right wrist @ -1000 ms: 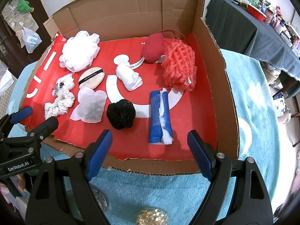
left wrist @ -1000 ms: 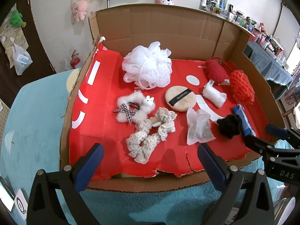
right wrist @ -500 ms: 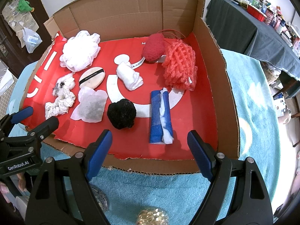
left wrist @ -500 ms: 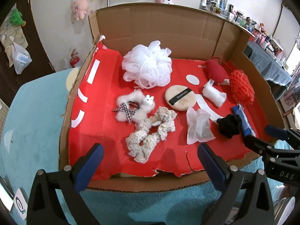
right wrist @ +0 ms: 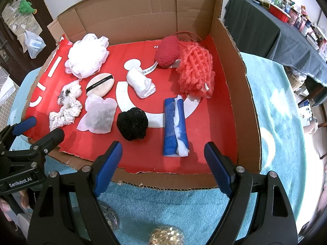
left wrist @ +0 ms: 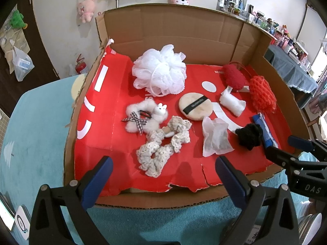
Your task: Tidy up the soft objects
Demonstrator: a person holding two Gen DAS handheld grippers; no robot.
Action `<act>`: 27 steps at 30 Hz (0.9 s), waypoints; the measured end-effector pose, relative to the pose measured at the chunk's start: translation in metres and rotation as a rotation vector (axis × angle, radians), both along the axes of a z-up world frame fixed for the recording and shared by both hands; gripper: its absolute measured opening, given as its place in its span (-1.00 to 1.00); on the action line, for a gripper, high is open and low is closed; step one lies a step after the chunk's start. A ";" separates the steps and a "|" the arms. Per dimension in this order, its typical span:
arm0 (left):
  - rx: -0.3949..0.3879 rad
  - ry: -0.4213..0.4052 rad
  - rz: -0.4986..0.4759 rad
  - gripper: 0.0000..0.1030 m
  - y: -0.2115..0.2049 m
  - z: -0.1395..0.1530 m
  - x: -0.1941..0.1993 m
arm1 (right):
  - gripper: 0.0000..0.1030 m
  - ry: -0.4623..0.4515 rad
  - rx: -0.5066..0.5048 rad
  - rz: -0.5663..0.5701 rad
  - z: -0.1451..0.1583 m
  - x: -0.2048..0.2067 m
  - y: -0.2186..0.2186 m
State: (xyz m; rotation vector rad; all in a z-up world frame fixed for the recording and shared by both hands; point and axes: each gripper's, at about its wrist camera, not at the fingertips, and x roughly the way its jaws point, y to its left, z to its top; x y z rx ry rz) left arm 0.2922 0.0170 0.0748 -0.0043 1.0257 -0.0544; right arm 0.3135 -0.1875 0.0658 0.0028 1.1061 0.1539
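Several soft objects lie on the red liner of an open cardboard box (left wrist: pixel 173 32). There is a white bath pouf (left wrist: pixel 159 73), a fluffy white scrunchie with a bow (left wrist: pixel 146 116), a cream lace scrunchie (left wrist: pixel 163 145), a round powder puff (left wrist: pixel 195 106), a white mesh pouch (left wrist: pixel 215 136), a black scrubber (right wrist: pixel 132 123), a blue and white roll (right wrist: pixel 175 125), a white cloth roll (right wrist: pixel 141 83), a red sponge (right wrist: pixel 167 51) and an orange net (right wrist: pixel 196 70). My left gripper (left wrist: pixel 162 172) is open and empty over the box's front edge. My right gripper (right wrist: pixel 163 157) is open and empty in front of the blue roll.
The box sits on a teal towel (right wrist: pixel 276 112). A gold wire ball (right wrist: pixel 166 235) and a round clear lid (right wrist: pixel 109 218) lie below the right gripper. A dark-clothed table (right wrist: pixel 276 26) with clutter stands at the right. Plush toys (left wrist: pixel 85 8) hang on the wall.
Both views have shifted only very slightly. Nothing in the box has moved and both grippers have stayed open.
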 end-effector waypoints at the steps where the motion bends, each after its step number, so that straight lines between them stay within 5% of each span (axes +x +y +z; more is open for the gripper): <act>1: 0.002 -0.001 -0.001 0.98 0.000 0.000 0.000 | 0.59 0.000 0.000 0.000 0.000 0.000 0.000; 14: -0.034 -0.088 0.054 0.98 0.012 0.026 -0.020 | 0.59 -0.019 0.065 -0.036 0.014 -0.009 -0.016; 27: -0.011 -0.328 0.007 1.00 0.005 0.096 -0.115 | 0.59 -0.265 0.028 -0.009 0.090 -0.108 -0.026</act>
